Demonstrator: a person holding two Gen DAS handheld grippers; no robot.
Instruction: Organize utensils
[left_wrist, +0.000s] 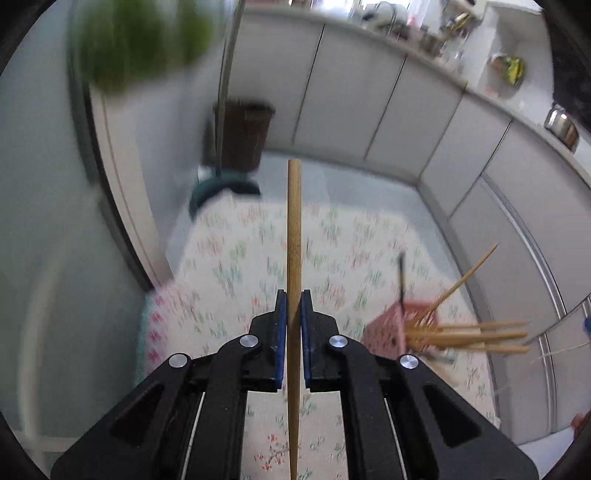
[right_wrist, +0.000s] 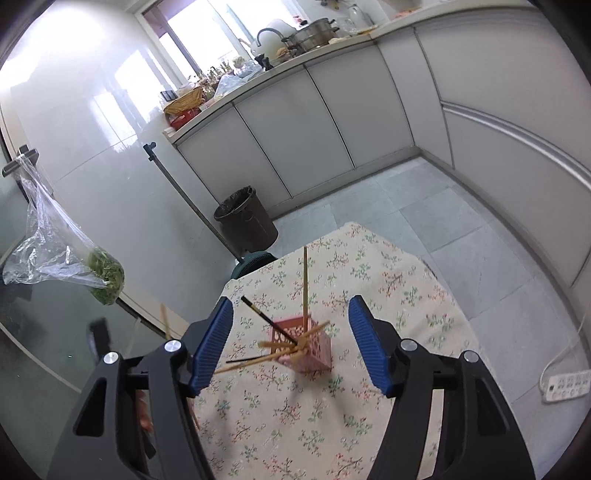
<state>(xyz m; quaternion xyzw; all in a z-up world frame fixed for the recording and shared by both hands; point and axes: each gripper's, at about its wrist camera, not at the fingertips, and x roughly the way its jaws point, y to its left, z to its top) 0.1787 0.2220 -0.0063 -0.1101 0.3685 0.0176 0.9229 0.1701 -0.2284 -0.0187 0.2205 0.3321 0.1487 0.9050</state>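
Observation:
My left gripper (left_wrist: 294, 299) is shut on a bamboo chopstick (left_wrist: 294, 229), held above the floral tablecloth (left_wrist: 236, 258). A pink perforated holder (left_wrist: 388, 330) with several bamboo chopsticks and a dark one stands to its right. In the right wrist view my right gripper (right_wrist: 291, 332) is open and empty above the table, with the pink holder (right_wrist: 310, 354) between its fingers below. Chopsticks (right_wrist: 280, 350) fan out of the holder; one (right_wrist: 305, 284) stands upright. The left gripper shows blurred at the left edge (right_wrist: 99, 336) with its chopstick (right_wrist: 165, 320).
A floral cloth covers the table (right_wrist: 280, 417). A dark bin (right_wrist: 245, 218) and a mop pole (right_wrist: 181, 199) stand by the wall. White cabinets (right_wrist: 325, 122) line the far side. A bag of greens (right_wrist: 103, 273) hangs at left. A power strip (right_wrist: 565, 384) lies on the floor.

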